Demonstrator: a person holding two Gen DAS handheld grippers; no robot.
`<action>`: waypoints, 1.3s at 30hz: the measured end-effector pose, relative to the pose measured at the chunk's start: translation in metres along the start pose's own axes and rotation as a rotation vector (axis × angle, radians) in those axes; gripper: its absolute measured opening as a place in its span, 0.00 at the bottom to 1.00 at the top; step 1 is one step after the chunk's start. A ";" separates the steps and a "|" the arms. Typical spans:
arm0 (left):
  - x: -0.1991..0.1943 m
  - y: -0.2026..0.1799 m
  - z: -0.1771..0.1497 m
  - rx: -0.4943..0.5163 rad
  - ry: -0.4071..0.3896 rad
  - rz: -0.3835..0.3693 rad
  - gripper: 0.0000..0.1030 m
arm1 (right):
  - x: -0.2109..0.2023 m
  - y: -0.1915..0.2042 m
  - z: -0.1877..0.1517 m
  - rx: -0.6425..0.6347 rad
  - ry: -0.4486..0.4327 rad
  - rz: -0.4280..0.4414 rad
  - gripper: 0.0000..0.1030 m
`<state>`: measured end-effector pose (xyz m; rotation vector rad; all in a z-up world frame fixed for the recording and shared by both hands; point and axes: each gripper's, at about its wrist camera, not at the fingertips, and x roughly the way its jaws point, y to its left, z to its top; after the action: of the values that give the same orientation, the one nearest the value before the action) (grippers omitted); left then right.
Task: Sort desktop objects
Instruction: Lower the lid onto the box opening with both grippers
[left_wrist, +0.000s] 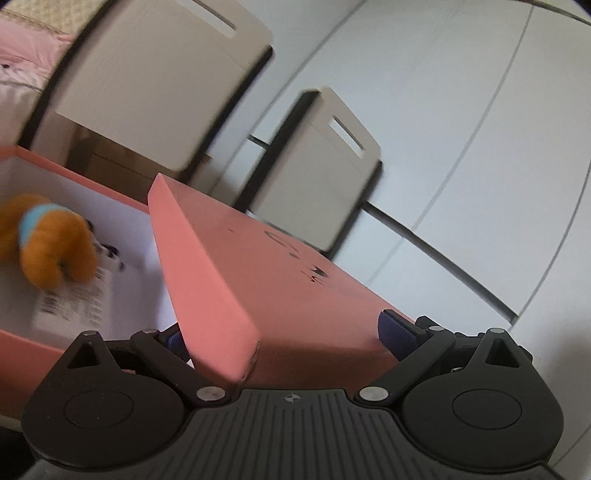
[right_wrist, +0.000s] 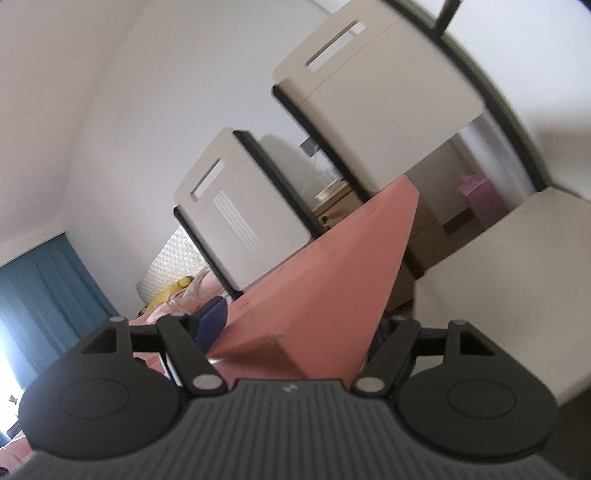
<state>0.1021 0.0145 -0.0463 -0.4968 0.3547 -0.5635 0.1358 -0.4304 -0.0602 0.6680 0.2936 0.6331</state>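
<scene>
Both grippers hold a pink box lid (left_wrist: 266, 266), tilted in the air. My left gripper (left_wrist: 284, 334) is shut on one corner of the lid, blue pads on either side. My right gripper (right_wrist: 295, 328) is shut on another corner of the lid (right_wrist: 325, 284). Below the lid at left, the open pink box (left_wrist: 74, 173) has a white inside holding an orange plush toy (left_wrist: 51, 247) with a blue band and a printed card (left_wrist: 74, 299).
Two beige chairs with slotted backs (left_wrist: 155, 85) (left_wrist: 325, 166) stand behind the box, also in the right wrist view (right_wrist: 380, 92) (right_wrist: 240, 210). A bed with pink bedding (right_wrist: 177, 295) and a blue curtain (right_wrist: 48, 291) lie at left.
</scene>
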 end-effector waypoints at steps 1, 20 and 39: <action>-0.004 0.003 0.004 -0.001 -0.011 0.012 0.97 | 0.008 0.003 0.000 0.001 0.006 0.008 0.72; -0.044 0.095 0.050 -0.086 -0.089 0.254 0.97 | 0.156 0.046 -0.042 0.020 0.125 0.067 0.72; -0.046 0.125 0.056 -0.115 -0.150 0.509 0.96 | 0.203 0.065 -0.082 -0.057 0.188 0.126 0.70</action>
<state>0.1427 0.1521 -0.0588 -0.5324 0.3545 -0.0124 0.2274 -0.2231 -0.0903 0.5756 0.4086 0.8241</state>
